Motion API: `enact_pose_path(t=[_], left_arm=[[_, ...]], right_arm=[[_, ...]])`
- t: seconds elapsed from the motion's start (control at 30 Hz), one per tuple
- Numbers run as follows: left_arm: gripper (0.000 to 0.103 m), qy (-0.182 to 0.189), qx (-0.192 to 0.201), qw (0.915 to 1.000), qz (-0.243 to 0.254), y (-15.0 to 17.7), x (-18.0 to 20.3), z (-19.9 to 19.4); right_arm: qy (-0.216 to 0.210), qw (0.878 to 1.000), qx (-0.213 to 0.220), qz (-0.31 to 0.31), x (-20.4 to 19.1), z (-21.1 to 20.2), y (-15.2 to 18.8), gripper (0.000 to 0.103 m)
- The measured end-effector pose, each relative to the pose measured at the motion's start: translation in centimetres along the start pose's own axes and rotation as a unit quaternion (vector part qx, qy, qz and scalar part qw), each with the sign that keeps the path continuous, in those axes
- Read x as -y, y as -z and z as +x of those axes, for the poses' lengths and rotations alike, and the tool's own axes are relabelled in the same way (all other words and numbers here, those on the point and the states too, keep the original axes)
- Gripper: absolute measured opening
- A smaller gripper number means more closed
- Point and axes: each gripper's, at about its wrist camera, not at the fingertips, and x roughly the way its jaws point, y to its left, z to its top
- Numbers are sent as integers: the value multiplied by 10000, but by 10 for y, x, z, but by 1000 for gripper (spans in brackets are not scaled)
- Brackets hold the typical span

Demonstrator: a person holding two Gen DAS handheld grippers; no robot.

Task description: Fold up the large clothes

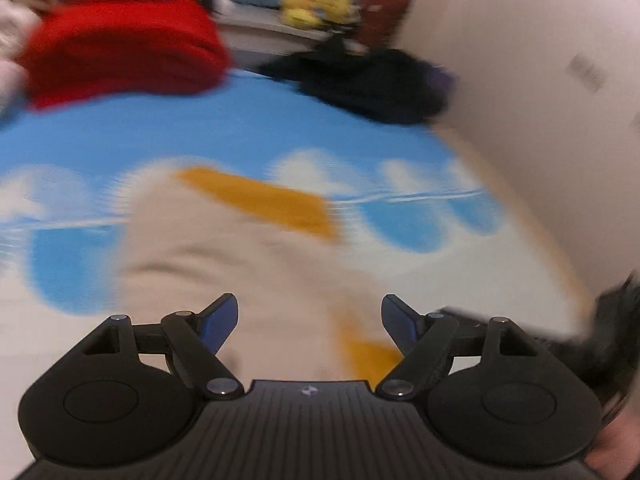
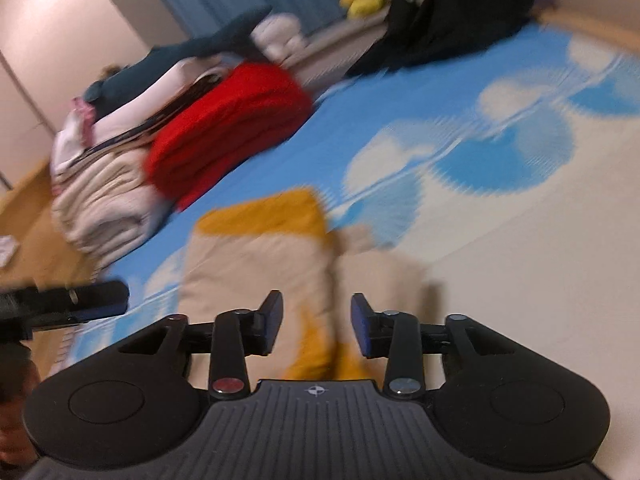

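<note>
A cream garment with mustard-yellow trim [image 1: 224, 252] lies folded on a blue-and-white cloud-print bed sheet [image 1: 240, 128]. My left gripper [image 1: 310, 320] is open and empty, just above the garment's near end. In the right wrist view the same garment [image 2: 256, 272] lies ahead of my right gripper [image 2: 318, 328], which is open and empty above its near edge. The left gripper [image 2: 80, 296] shows at the left edge of that view. Both views are motion-blurred.
A folded red garment [image 1: 120, 52] and a stack of folded pale clothes [image 2: 104, 184] sit at the sheet's far left. A dark clothes pile [image 1: 372, 80] lies at the far right by a wall [image 1: 540, 100]. Yellow plush toys [image 1: 312, 4] sit behind.
</note>
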Motion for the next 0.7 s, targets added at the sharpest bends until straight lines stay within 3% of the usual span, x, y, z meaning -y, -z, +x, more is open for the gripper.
enact_pose_path(t=[0.1,0.23,0.3,0.33,0.4,0.47,0.6,0.63,0.7], left_arm=[[83,-394,-20,9992,28,22,-13,-27],[83,-528,-26,9984,-221,62,-31,-36],[83,-579,-349,9968,-433,76,-47,-30],[83,-744,-598,9943,-476,80,-51,-20],[83,-759,-563,9945,-453,84,-57,-21],[83,-677,-633,9945,-486,83,-66,-19],[83,-358,-832,9927,-797,81,-77,-9],[83,-216,-875,9925,-831,83,-77,-8],[84,-73,-953,9924,-780,85,-75,-4]], right_arm=[[-47,9980,-578,243,-5,27,7,48],[280,9909,-1211,520,0,56,20,48],[288,9878,-1437,529,0,64,27,47],[270,9871,-1509,459,-3,66,32,43],[294,9880,-1511,141,-11,66,37,10],[197,9915,-1280,-89,-18,58,37,4],[-773,9968,196,56,-16,-6,11,2],[-808,9957,464,2,-13,-20,7,2],[-337,9980,522,-114,-4,-27,4,2]])
